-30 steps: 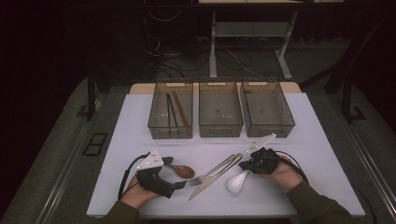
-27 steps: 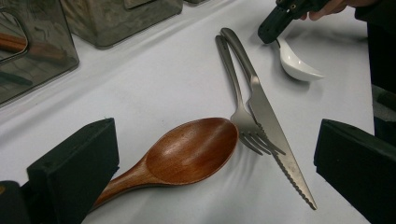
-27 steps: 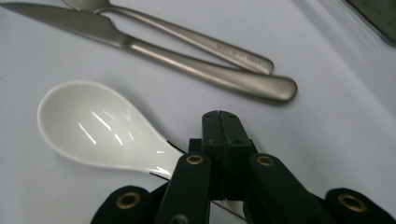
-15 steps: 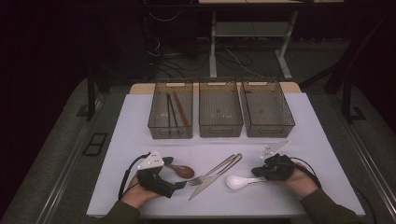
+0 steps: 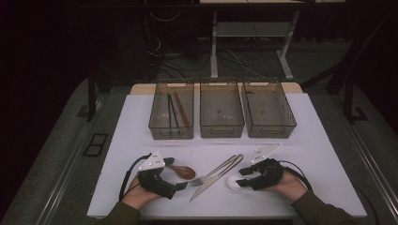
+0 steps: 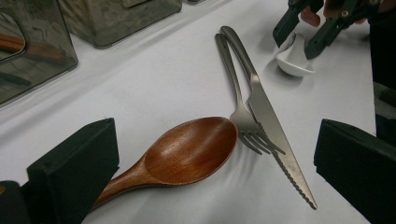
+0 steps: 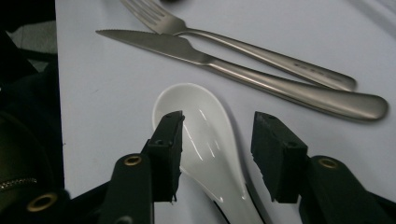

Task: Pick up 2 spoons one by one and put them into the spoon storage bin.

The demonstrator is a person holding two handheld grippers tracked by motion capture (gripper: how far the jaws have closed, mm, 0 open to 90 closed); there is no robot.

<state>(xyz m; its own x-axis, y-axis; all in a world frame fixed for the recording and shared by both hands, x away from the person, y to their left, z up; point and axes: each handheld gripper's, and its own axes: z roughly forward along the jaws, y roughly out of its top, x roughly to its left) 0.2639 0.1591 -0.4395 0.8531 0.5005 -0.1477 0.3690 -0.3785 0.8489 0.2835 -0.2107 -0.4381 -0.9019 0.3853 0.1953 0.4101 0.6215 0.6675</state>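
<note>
A white ceramic spoon (image 5: pixel 233 183) (image 7: pixel 205 140) lies on the white table, bowl to the left. My right gripper (image 5: pixel 241 178) (image 7: pixel 217 135) straddles its neck; its jaws have just been opening and the pads stand off the spoon, open. The same gripper (image 6: pixel 301 37) and spoon (image 6: pixel 293 58) show far off in the left gripper view. A steel fork (image 5: pixel 213 169) (image 7: pixel 243 39) and knife (image 5: pixel 217 178) (image 7: pixel 261 74) lie side by side in the middle. My left gripper (image 5: pixel 174 173) (image 6: pixel 212 177) is wide open around a brown wooden spoon (image 5: pixel 182 171) (image 6: pixel 187 151), not touching it.
Three clear bins stand in a row at the back: the left one (image 5: pixel 171 132) holds dark and brown sticks, while the middle one (image 5: pixel 221 130) and the right one (image 5: pixel 270 130) look bare. The table's front edge (image 5: pixel 225 216) runs just under both hands.
The right gripper carried the white spoon slightly right, turning it from slanted to level, then opened its jaws over it. The left gripper kept still.
</note>
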